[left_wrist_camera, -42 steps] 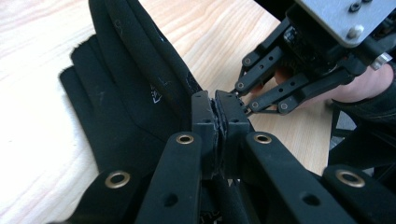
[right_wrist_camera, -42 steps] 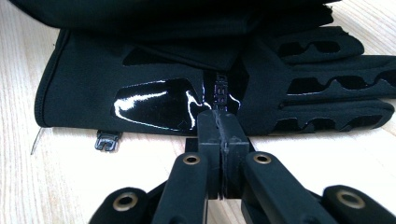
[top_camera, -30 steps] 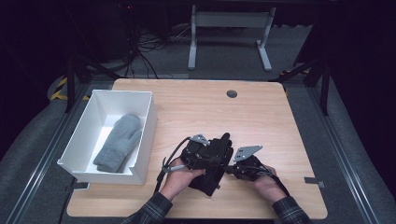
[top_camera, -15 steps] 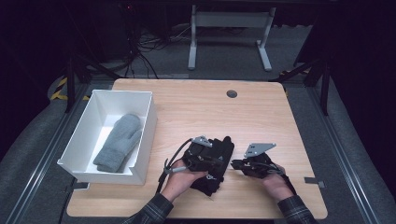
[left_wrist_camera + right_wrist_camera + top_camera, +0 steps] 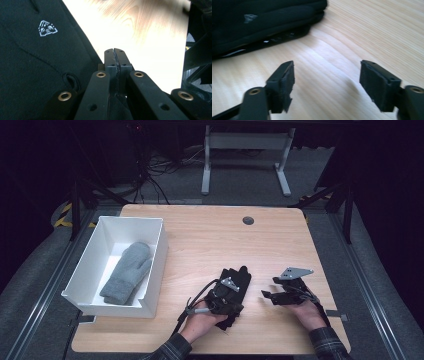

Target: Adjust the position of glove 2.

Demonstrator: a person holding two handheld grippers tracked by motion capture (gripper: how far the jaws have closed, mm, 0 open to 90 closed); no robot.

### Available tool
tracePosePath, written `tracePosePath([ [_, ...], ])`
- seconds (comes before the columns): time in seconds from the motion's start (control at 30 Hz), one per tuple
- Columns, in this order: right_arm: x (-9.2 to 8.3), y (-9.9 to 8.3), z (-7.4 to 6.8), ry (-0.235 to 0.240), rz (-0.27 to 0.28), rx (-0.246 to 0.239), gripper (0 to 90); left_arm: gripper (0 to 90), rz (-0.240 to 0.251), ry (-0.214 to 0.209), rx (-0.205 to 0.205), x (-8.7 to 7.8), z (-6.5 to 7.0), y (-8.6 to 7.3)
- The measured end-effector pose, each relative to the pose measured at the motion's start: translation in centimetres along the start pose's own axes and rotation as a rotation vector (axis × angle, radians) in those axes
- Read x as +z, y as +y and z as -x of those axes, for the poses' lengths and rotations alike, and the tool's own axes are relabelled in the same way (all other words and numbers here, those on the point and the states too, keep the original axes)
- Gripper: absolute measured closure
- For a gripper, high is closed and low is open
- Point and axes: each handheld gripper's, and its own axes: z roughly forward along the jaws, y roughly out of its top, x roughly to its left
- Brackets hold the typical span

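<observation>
A black glove [image 5: 239,276] with a small white logo [image 5: 47,28] lies on the wooden table [image 5: 210,240], near the front and right of centre. My left gripper [image 5: 233,296] rests on top of it, its jaws pressed together [image 5: 114,53] at the glove's edge over bare wood; whether fabric is pinched between them I cannot tell. My right gripper [image 5: 268,295] sits to the glove's right, apart from it. Its jaws have just been opening and now stand wide [image 5: 327,82] with only wood between them. The glove [image 5: 262,20] lies ahead and to the left in the right gripper view.
A white bin [image 5: 159,265] stands at the table's left, with a grey mitten [image 5: 125,272] lying inside. A round cable hole [image 5: 248,220] sits near the far edge. Bare wood stretches across the table's middle and back.
My right gripper has let go of the glove, opened, and slid right away from it. The left gripper and the glove have shifted slightly.
</observation>
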Motion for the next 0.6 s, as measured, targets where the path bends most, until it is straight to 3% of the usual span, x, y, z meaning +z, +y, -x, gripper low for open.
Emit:
tracePosePath([
  [0.13, 0.2, -0.4, 0.7, -0.014, -0.012, 0.018, 26.0, 90.0, -0.036, 0.033, 0.010, -0.3, -0.1, -0.4],
  [0.4, 0.4, -0.7, 1.2, -0.076, -0.014, 0.014, 22.1, 90.0, -0.039, 0.071, 0.009, -1.6, -0.6, -1.5],
  [0.6, 0.5, -0.9, 1.5, -0.078, -0.009, 0.031, 19.3, 90.0, -0.051, 0.110, 0.014, -2.4, -1.0, -1.8],
])
